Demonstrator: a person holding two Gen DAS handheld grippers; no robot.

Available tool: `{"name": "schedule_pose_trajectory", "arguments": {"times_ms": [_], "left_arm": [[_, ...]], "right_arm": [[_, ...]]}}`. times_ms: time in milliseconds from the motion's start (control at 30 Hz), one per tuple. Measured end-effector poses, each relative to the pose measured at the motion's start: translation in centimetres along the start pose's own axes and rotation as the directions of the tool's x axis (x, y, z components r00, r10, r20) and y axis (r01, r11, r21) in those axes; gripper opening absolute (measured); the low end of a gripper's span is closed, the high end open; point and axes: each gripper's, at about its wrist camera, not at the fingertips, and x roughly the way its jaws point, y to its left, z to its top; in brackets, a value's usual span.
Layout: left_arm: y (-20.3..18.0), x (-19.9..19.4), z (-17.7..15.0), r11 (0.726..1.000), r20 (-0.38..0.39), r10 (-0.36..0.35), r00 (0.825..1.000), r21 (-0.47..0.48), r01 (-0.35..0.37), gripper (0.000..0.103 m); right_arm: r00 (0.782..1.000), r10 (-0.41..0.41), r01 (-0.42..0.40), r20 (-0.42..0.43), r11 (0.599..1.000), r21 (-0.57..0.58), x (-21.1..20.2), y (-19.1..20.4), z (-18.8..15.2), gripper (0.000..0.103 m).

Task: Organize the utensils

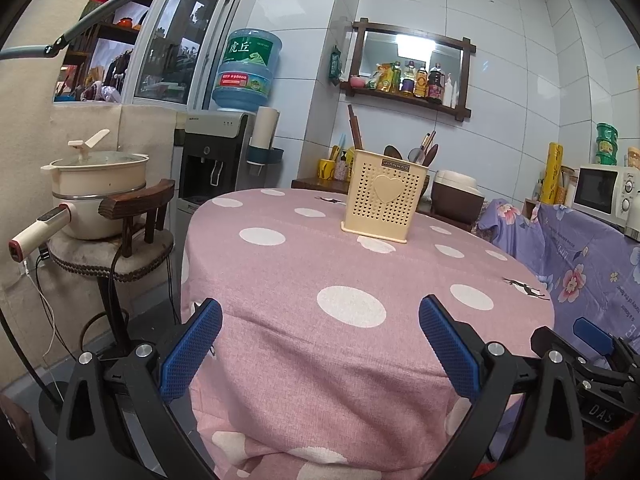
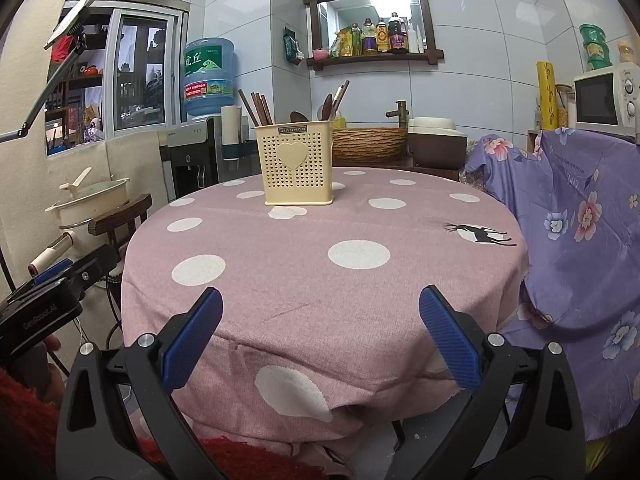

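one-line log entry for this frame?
left tongs: open, empty | right tongs: open, empty | utensil holder: upright on table, chopsticks and spoons inside

Utensil holder hides most of what it carries.
Chopsticks [image 2: 256,109] and spoons [image 2: 331,104] show only above the holder [image 2: 296,164] rim; their lower ends are hidden inside. Shelf bottle [image 2: 378,36] labels are too small to read. A red sleeve [image 2: 24,412] is cut off at the right view's bottom-left edge.

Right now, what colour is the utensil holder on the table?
Pale yellow utensil holder, perforated, with a raised heart on the front. Clearest in the right wrist view.
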Motion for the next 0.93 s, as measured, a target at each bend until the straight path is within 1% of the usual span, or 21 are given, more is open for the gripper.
{"name": "schedule_pose_trajectory", "arguments": {"times_ms": [233, 600, 933], "left_arm": [[0.05, -0.01, -0.26, 1.000, -0.006, 0.015, 1.000, -0.002, -0.015, 0.098], [0.03, 0.05, -0.11, 1.000, -0.001, 0.015, 1.000, -0.001, -0.015, 0.098], [0.22, -0.03, -0.15, 1.000, -0.015, 0.015, 1.000, -0.006, -0.015, 0.098]], "right_arm": [[1.000, 0.000, 0.000, 0.000, 1.000, -0.001, 0.02, -0.06, 0.00, 0.097], [1.000, 0.001, -0.001, -0.002, 1.000, -0.001, 0.10, -0.13, -0.04, 0.097], [1.000, 0.000, 0.000, -0.008, 1.000, -0.001, 0.28, -0.14, -0.31, 0.097]]}}
